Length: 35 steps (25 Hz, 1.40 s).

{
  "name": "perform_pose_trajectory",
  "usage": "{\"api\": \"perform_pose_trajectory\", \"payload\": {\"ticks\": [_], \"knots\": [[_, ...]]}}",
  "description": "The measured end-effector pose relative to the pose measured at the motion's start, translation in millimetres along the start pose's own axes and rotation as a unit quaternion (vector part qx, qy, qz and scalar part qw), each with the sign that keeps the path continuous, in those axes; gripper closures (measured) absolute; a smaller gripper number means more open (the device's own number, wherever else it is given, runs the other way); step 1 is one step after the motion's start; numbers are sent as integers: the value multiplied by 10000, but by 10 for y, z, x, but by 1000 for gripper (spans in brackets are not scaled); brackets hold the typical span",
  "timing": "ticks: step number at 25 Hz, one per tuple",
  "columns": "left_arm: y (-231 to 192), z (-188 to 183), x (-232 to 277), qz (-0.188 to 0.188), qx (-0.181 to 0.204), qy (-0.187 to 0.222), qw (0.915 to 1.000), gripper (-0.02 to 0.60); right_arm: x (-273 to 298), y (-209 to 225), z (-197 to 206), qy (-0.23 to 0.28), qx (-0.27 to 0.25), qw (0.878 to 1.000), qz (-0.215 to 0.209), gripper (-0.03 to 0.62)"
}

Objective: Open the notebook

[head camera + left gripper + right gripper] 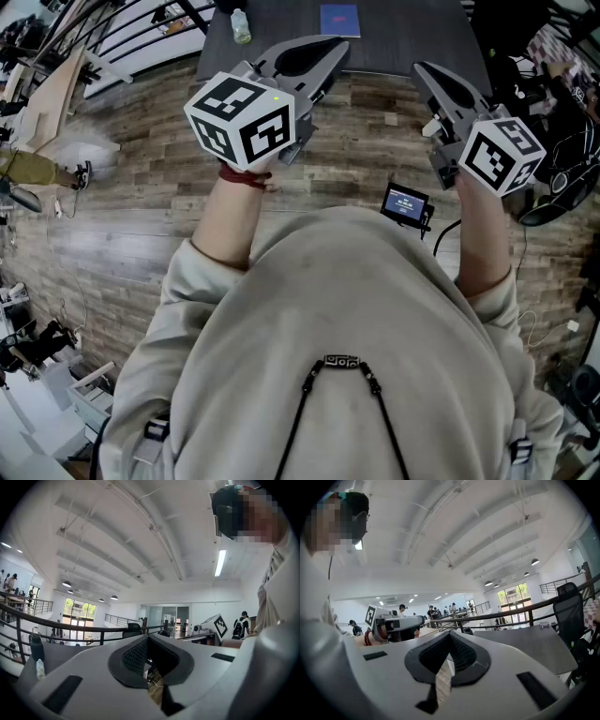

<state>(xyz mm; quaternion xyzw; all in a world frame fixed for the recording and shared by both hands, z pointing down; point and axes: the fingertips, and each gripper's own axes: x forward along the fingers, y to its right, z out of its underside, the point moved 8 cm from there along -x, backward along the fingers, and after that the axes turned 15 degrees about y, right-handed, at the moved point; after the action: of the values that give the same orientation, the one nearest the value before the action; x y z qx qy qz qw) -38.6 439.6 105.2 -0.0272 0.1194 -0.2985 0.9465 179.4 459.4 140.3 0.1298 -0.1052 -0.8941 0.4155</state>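
Approach step: we hold left tongs (330,44) and right tongs (421,68) closed and empty, short of the desk (412,37); next we must reach the blue notebook (339,19).

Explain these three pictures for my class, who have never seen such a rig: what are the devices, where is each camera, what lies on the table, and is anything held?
A person holds a two-jaw gripper in each hand: the left gripper and the right gripper. One picture comes from a camera on the person's head, looking steeply down; the other two come from cameras riding on the grippers, looking along their jaws. Ahead, a dark table bears a closed blue notebook and a small bottle. Both grippers are shut and hold nothing.
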Motion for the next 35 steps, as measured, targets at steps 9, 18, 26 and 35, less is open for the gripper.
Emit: {"api": "perform_pose_trajectory", "payload": {"ticks": [9,18,26,35], "knots": [[129,163,164,70,-203,25,9998,578,-194,147,6,166,188,9997,-57,579],[316,353,409,395,-158,-246,9988,578,-338,413,27,337,439,9981,254,579],[-42,227,559,448,-227,-201,9985,578,-32,544,70,10,151,9973,724,579],[-755,383,876,835,-691,-170,9940,578,590,773,1,-135,-213,9958,883,579]]}}
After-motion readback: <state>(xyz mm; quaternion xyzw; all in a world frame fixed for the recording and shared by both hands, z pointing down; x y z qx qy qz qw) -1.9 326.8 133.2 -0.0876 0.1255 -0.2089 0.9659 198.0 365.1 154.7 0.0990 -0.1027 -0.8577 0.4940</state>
